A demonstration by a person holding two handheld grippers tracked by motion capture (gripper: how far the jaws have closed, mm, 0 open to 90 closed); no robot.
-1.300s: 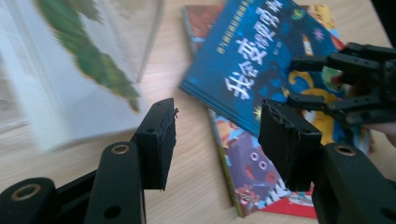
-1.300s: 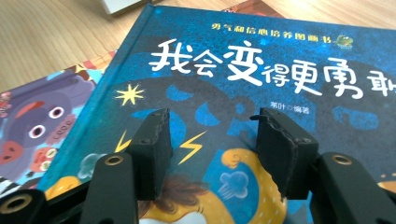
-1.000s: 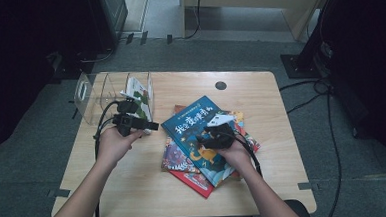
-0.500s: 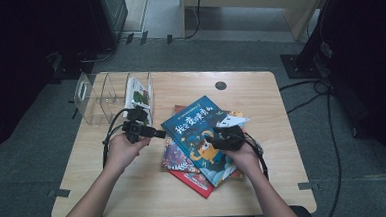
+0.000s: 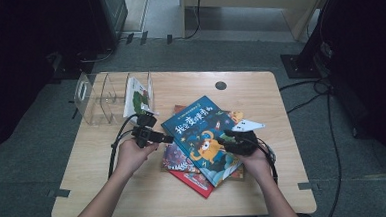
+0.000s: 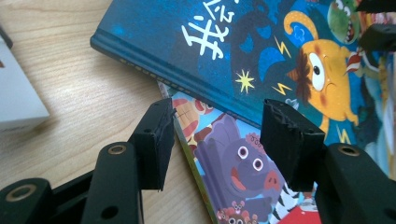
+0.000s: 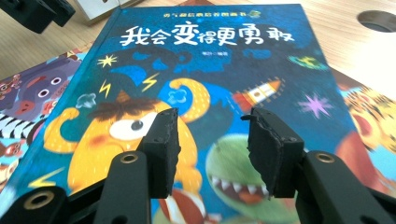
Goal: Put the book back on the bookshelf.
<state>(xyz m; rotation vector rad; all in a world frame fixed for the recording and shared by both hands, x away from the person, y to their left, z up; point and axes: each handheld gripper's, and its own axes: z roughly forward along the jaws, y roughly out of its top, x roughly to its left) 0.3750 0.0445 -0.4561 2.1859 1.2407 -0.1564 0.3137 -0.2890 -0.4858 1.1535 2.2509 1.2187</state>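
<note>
High view: a blue hardcover picture book with an orange monster on its cover tops a stack of books at the centre of the light wooden counter. The left hand-held gripper is at the book's left edge; the right hand-held gripper is over its near right part.

Left gripper view: jaws apart, astride the edge of a purple-elephant book beneath.

Right gripper view: jaws apart above the blue cover.
</note>
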